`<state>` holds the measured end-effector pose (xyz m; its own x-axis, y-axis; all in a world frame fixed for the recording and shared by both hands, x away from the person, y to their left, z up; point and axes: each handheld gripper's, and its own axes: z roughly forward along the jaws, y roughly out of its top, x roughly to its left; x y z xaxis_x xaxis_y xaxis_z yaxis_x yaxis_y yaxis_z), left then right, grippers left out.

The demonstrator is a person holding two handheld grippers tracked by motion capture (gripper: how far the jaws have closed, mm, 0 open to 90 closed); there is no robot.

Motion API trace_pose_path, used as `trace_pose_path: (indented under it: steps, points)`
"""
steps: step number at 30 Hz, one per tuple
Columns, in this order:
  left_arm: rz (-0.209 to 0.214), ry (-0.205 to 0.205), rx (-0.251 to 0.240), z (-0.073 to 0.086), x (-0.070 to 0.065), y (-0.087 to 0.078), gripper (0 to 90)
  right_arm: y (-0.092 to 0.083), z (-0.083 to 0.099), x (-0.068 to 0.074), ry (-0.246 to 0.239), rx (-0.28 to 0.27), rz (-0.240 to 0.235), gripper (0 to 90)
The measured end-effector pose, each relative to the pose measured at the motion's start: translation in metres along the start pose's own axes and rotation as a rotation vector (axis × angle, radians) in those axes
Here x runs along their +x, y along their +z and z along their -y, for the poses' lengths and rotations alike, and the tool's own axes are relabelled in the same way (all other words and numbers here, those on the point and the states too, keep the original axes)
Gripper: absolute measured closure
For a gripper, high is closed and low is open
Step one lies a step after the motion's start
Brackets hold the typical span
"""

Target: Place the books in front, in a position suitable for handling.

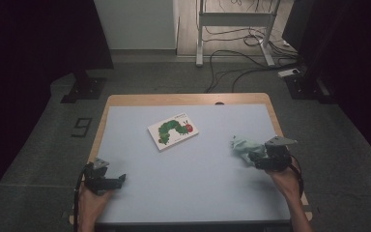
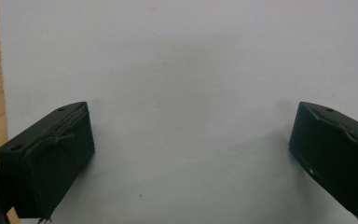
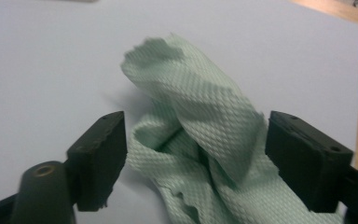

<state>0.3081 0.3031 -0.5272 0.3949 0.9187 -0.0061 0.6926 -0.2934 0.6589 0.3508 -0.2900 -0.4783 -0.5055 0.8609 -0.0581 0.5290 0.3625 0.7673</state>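
Two grippers work a pale blue table mat (image 1: pixel 183 164) in the high view: the left gripper (image 1: pixel 118 180) rests at about seven o'clock with nothing near it, while the right gripper (image 1: pixel 252 158) sits at four o'clock against a crumpled mint-green woven cloth (image 1: pixel 244 146). A white picture book with a green caterpillar on its cover (image 1: pixel 173 131) lies near the centre, well apart from both.

From the left gripper view, its jaws stand wide apart over bare mat (image 2: pixel 191 70).

Seen from the right gripper view, the jaws stand apart with the cloth (image 3: pixel 200 121) bunched between them, pads not visibly pressing. Closing here could pinch just one loose fold, so the cloth might slip free or drag askew.
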Motion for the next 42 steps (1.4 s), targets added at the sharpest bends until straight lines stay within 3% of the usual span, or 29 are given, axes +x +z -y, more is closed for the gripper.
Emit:
trace_pose_path:
  steps: [3,6,10,14,16,22,33,42]
  points:
    - [0.015,0.016,0.002,-0.002,-0.001,0.001,0.0,-0.002,-0.005,0.003,-0.009,-0.007,-0.01,14.1]
    - [0.023,0.067,0.016,-0.008,-0.008,0.003,0.0,-0.004,-0.012,0.008,-0.015,-0.022,-0.028,12.5]
    - [0.032,0.097,0.02,-0.014,-0.014,0.005,0.0,-0.001,-0.016,0.012,-0.024,-0.014,-0.046,11.0]
    - [0.086,0.121,-0.014,-0.024,-0.021,0.005,0.0,0.007,-0.023,0.023,-0.047,-0.015,-0.066,0.9]
    - [0.099,0.128,-0.021,-0.027,-0.022,0.005,0.0,0.008,-0.024,0.025,-0.051,-0.015,-0.067,0.0]
    - [0.157,0.16,-0.048,-0.04,-0.031,0.007,0.0,0.021,-0.036,0.038,-0.088,-0.025,-0.095,0.0]
    - [0.187,0.244,-0.048,-0.072,-0.051,0.015,0.0,0.045,-0.055,0.064,-0.137,-0.022,-0.146,0.0]
    - [0.209,0.316,-0.035,-0.097,-0.068,0.034,0.0,0.073,-0.065,0.083,-0.16,-0.009,-0.192,0.0]
